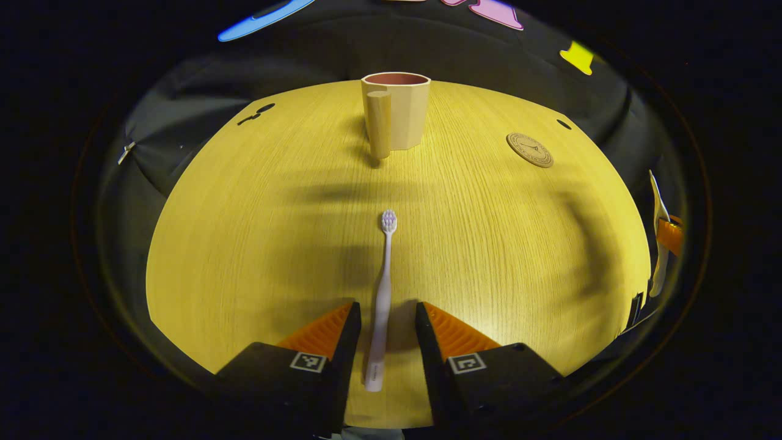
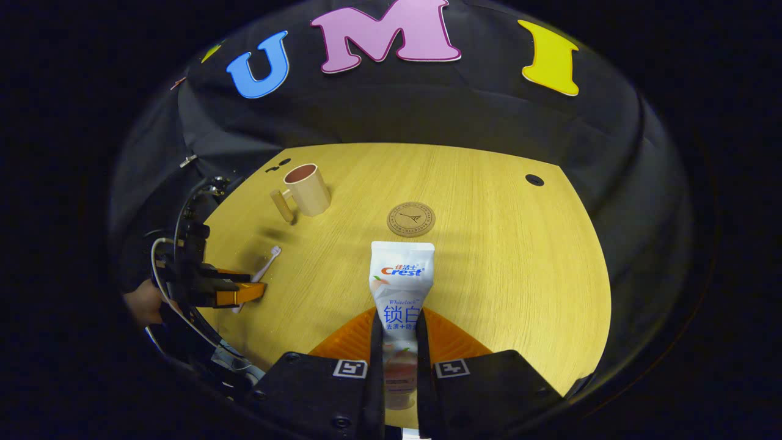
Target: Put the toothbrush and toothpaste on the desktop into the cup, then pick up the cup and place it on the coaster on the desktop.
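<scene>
- The toothbrush [image 1: 383, 293] lies flat on the desk [image 1: 256, 232], bristles toward the cup [image 1: 397, 110], its handle running between the fingers of the left tongs [image 1: 387, 321]. These are spread, with a gap on each side of the handle, so nothing is pinched yet.
- It looks light, thin and stiff; the smooth handle could roll or twist, so a hold around mid-handle, squarely across it, seems safest.
- The right tongs [image 2: 400, 333] are pinching the toothpaste [image 2: 400, 287] near its lower half, both fingers pressing on the tube, whose flat crimped end points forward toward the coaster [image 2: 411, 219].
- The tube looks soft and squeezable; too hard a clamp could dent it, and its glossy skin may slip.
- The cup stands upright and open at the far side of the desk, handle toward the left tongs, well apart from the coaster.
- It looks rigid and light, and may tip when the long toothbrush leans in it.
</scene>
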Action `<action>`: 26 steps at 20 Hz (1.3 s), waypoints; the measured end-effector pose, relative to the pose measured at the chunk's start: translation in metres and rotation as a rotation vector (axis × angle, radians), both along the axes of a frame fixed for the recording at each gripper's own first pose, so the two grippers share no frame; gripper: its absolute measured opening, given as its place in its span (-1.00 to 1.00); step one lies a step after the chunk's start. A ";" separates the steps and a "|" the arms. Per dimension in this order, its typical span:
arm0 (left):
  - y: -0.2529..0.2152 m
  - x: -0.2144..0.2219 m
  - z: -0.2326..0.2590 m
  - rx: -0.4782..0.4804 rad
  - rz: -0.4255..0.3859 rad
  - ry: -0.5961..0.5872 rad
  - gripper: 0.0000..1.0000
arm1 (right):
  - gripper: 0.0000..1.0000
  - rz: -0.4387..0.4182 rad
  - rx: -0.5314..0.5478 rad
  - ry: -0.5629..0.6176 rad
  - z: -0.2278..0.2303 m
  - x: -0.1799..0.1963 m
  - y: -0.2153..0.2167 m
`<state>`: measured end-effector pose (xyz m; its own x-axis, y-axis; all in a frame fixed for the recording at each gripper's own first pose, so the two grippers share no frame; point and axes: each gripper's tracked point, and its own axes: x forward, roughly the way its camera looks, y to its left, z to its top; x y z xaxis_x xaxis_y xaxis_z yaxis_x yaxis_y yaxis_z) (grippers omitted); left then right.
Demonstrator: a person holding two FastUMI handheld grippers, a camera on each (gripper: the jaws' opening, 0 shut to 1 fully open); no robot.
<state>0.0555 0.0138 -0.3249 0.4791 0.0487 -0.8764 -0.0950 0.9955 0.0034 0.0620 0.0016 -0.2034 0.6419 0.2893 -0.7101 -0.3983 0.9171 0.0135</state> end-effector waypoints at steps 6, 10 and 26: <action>-0.004 0.001 0.001 0.003 -0.061 0.068 -0.73 | -0.50 0.073 0.026 -0.057 0.021 0.026 0.030; -0.008 0.003 0.003 -0.035 -0.072 0.032 -0.87 | -0.51 0.107 0.053 -0.112 0.043 0.049 0.059; 0.017 -0.012 0.091 -0.215 0.065 -0.338 -0.87 | -0.51 0.238 0.219 -0.336 0.108 0.157 0.232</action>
